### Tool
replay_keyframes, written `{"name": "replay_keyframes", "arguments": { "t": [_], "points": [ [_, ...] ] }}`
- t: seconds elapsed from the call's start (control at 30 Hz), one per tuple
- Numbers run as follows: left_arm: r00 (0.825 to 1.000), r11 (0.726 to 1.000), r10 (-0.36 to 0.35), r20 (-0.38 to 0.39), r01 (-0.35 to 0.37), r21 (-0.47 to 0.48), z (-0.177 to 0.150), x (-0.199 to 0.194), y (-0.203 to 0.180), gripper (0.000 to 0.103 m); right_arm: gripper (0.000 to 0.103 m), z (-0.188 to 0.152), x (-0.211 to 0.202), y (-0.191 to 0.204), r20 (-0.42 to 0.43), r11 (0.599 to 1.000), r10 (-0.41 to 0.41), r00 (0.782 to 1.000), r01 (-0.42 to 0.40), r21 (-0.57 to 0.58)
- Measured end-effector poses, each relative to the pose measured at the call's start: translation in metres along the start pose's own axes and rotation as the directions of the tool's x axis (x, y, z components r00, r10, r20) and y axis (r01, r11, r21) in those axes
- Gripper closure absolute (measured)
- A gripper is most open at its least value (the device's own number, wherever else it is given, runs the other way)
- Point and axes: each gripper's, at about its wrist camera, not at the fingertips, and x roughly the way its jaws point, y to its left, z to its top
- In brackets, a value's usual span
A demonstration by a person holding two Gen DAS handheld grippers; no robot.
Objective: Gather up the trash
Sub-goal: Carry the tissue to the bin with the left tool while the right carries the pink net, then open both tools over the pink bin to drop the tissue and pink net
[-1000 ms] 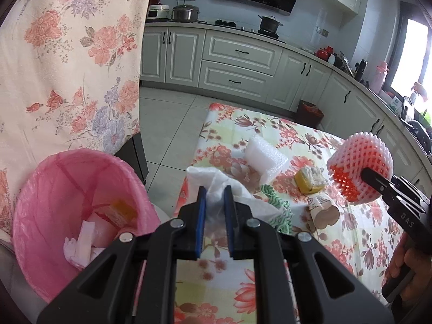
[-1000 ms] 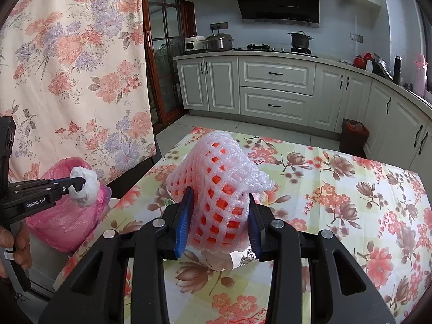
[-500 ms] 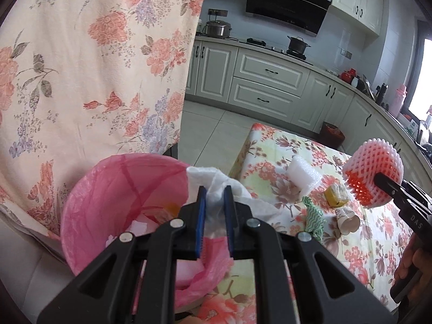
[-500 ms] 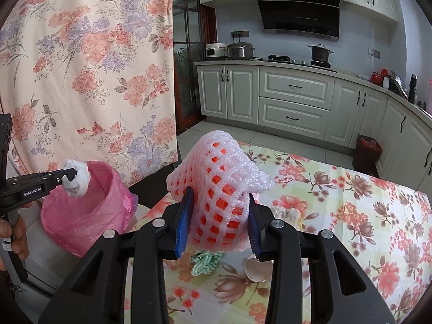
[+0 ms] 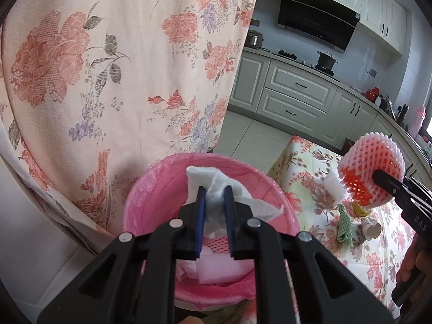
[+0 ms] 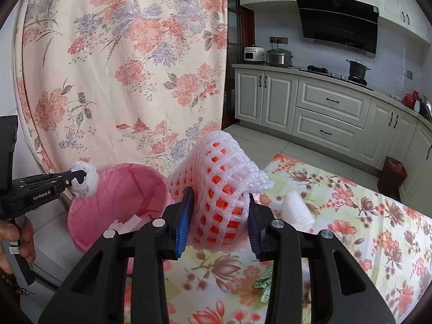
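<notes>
My left gripper (image 5: 214, 208) is shut on a crumpled white tissue (image 5: 216, 186) and holds it over the pink-lined trash bin (image 5: 151, 202); it also shows in the right wrist view (image 6: 81, 179) above the bin (image 6: 118, 189). My right gripper (image 6: 218, 210) is shut on a pink-white foam fruit net (image 6: 218, 178) with orange showing inside, held above the table edge; the net shows in the left wrist view (image 5: 371, 172). The bin holds white foam and paper scraps (image 5: 221, 267).
The floral-cloth table (image 6: 364, 232) carries a white foam piece (image 6: 294, 206), a green-striped wrapper (image 5: 344, 222), a paper cup (image 5: 371, 225) and a yellow scrap (image 5: 360, 209). A floral curtain (image 5: 108, 67) hangs behind the bin. Kitchen cabinets (image 6: 324, 108) line the far wall.
My left gripper has carried the tissue left from over the table to above the bin. My right gripper with the foam net has moved left toward the bin too.
</notes>
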Motion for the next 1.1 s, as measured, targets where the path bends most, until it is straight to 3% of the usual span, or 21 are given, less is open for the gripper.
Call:
{"name": "replay_keyframes", "arguments": {
  "t": [0.5, 0.73, 0.87, 1.1],
  "points": [
    [0.999, 0.998, 0.051, 0.016, -0.05, -0.047, 0.001, -0.01, 0.046, 0.088, 0.066, 0.012, 0.048, 0.079, -0.058, 0.989, 0.122, 0.991, -0.126, -0.074],
    [0.999, 0.997, 0.05, 0.015, -0.049, -0.056, 0.002, -0.009, 0.053, 0.088, 0.06, 0.013, 0.06, 0.1, -0.078, 0.982, 0.153, 0.985, -0.16, -0.105],
    [0.999, 0.997, 0.031, 0.014, -0.03, -0.065, 0.002, -0.009, 0.053, 0.068, 0.046, 0.014, 0.062, 0.102, -0.078, 0.981, 0.149, 0.986, -0.157, -0.11],
    [0.999, 0.997, 0.03, 0.01, -0.03, -0.068, 0.002, -0.006, 0.052, 0.063, 0.044, 0.013, 0.064, 0.097, -0.079, 0.983, 0.134, 0.988, -0.142, -0.115]
  ]
}}
